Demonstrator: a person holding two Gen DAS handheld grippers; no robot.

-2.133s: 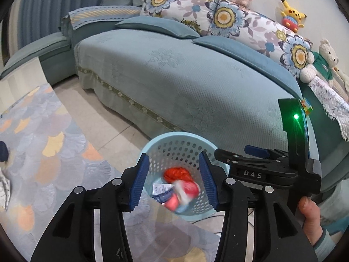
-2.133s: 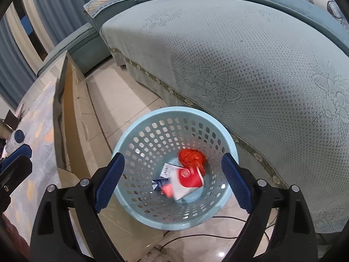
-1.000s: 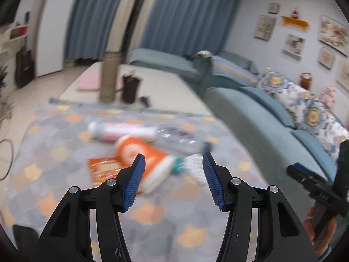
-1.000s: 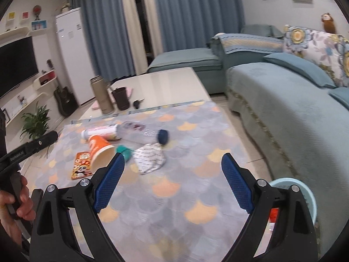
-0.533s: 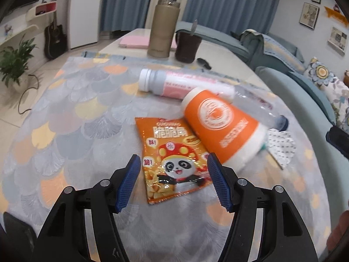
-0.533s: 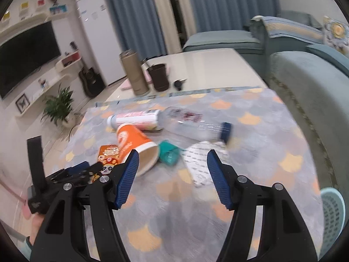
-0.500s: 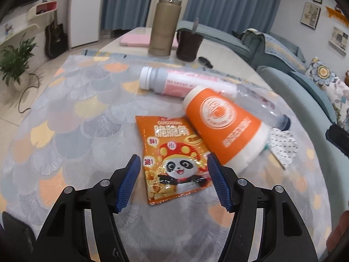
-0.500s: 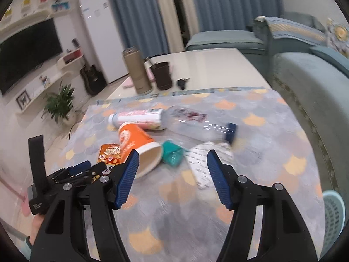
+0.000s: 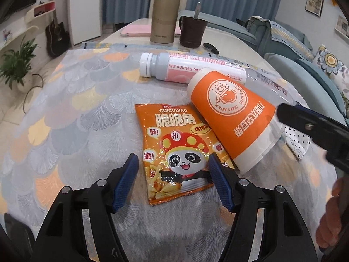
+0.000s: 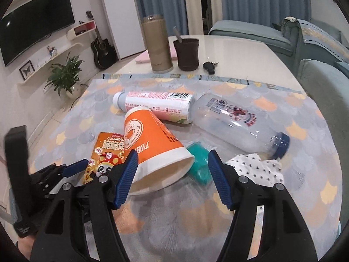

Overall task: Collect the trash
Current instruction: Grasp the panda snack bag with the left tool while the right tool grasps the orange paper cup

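Two sofas (image 10: 250,35) flank the counter (image 9: 65,113) with its scale-patterned cloth. The left tool (image 9: 173,182) gapes wide around the snack bag (image 9: 174,150); the right tool (image 10: 172,178) hangs wide before the orange cup (image 10: 150,142). Both have drawn nearer the litter since a moment ago.

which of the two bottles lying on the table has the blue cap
The clear bottle, on the right nearest the sofa, has the dark blue cap. The pink-labelled bottle beside it has a white cap.
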